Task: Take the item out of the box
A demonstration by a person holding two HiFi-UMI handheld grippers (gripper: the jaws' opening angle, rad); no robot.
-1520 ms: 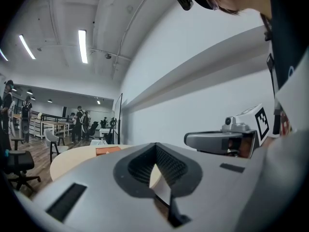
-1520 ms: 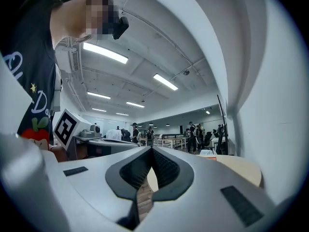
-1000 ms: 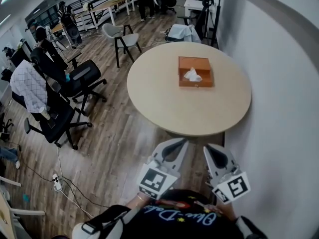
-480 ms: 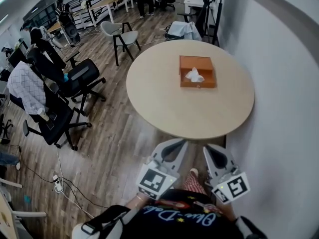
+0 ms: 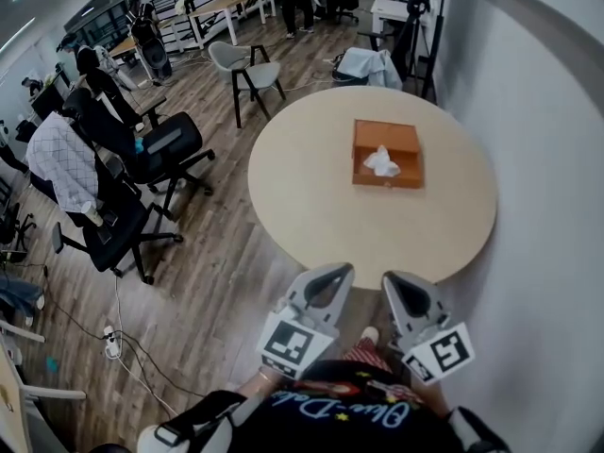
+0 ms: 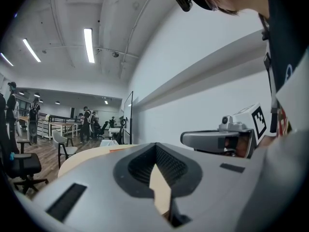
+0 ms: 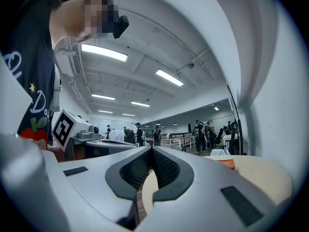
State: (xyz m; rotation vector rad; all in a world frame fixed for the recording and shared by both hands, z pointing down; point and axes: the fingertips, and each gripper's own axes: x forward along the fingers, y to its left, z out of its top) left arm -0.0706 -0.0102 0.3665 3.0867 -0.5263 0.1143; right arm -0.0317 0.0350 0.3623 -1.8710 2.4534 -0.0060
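An orange open box (image 5: 387,154) lies on the far half of a round beige table (image 5: 321,206), with a white crumpled item (image 5: 382,162) sticking out of it. In the head view both grippers are held close to my body, short of the table's near edge. My left gripper (image 5: 336,271) and my right gripper (image 5: 394,278) are both shut and hold nothing. In the left gripper view the left gripper's (image 6: 155,145) tips meet, with the table behind them. The right gripper view shows the right gripper's (image 7: 152,149) tips meeting too, and the box (image 7: 225,163) far off to the right.
A white wall (image 5: 547,159) runs close along the table's right side. Black office chairs (image 5: 142,159) and a grey chair (image 5: 250,69) stand to the left on the wood floor. Cables (image 5: 113,343) lie on the floor at lower left. People stand far back.
The table and box have slid lower and rightward in the head view and look slightly nearer. Both grippers stay shut in the same spot by my body.
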